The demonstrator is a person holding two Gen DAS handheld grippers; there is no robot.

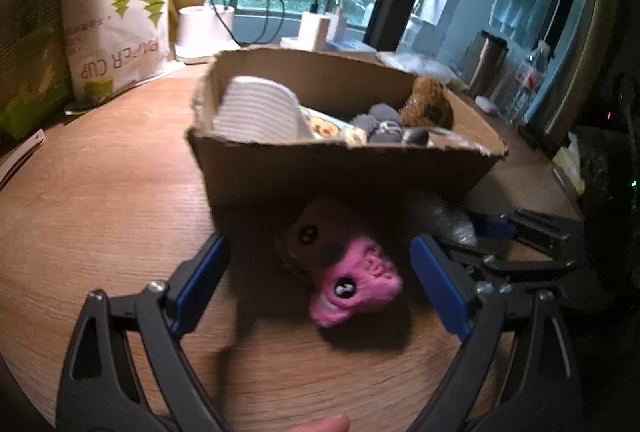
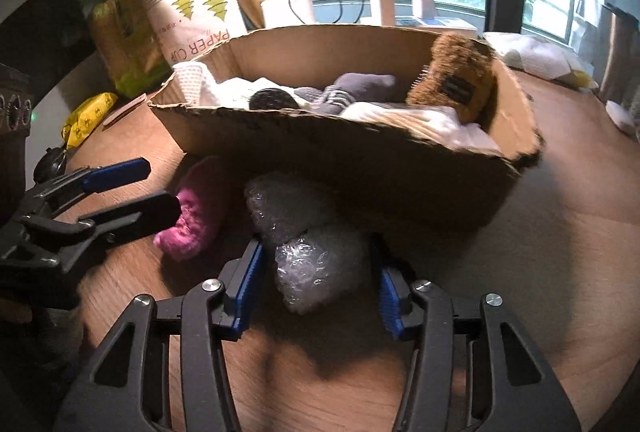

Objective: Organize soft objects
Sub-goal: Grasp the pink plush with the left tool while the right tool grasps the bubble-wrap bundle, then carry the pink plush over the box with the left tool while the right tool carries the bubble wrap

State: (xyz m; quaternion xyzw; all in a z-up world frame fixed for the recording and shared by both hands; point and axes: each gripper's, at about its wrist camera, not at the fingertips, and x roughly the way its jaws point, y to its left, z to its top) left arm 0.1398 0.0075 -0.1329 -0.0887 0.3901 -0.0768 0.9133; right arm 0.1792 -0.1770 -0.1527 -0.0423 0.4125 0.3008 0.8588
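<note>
A pink plush toy (image 1: 344, 264) lies on the wooden table in front of a cardboard box (image 1: 340, 172). My left gripper (image 1: 320, 272) is open, its blue pads on either side of the toy, not touching it. In the right wrist view the toy (image 2: 196, 208) lies left of a bubble-wrap bundle (image 2: 308, 244). My right gripper (image 2: 318, 276) is open around the bundle's near end. The box (image 2: 360, 168) holds a brown plush (image 2: 456, 76), grey socks (image 2: 344, 90) and white soft items. The left gripper (image 2: 132, 188) shows at the left there.
A pack of paper cups (image 1: 116, 16) and green packets (image 1: 28, 72) stand at the back left. A white holder with cables (image 1: 204, 28) sits by the window. A steel flask (image 1: 486, 60) and bottles stand at the right. Yellow packets (image 2: 86, 116) lie left of the box.
</note>
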